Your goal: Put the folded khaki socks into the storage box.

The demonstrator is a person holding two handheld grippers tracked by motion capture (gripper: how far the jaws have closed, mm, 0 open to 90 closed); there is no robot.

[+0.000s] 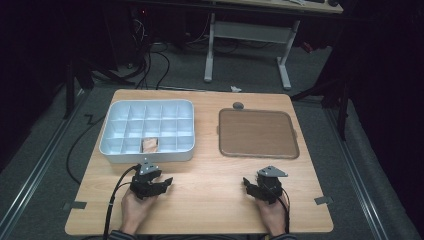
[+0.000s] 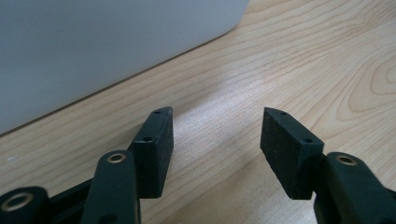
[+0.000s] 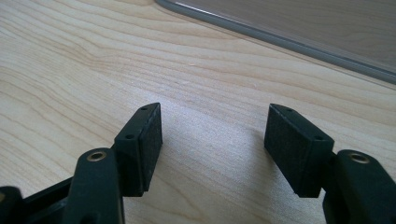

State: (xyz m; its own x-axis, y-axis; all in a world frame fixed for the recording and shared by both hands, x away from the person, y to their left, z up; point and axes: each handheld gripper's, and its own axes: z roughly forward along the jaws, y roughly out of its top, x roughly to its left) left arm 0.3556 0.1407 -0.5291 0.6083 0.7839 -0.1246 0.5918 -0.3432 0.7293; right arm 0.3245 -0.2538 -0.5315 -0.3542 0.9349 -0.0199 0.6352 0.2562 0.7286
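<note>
A pale grey-white compartment box (image 1: 147, 131), a brown tray (image 1: 258, 133), black grippers, light wood-grain table (image 1: 210, 200).

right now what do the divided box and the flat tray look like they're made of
Divided box: likely plastic, smooth pale grey-white walls with a soft matte sheen. Flat tray: brown wood-look surface inside a thin grey rim, possibly laminate or plastic; the look leaves it open.

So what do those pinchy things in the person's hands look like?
Both are black. The left gripper and the right gripper each have two flat, rectangular jaw pads with small holes, joined by brass-coloured pins. Each carries a grey three-cornered plate on top and trails a black cable. A striped sleeve peeks in at the person's left wrist.
</note>
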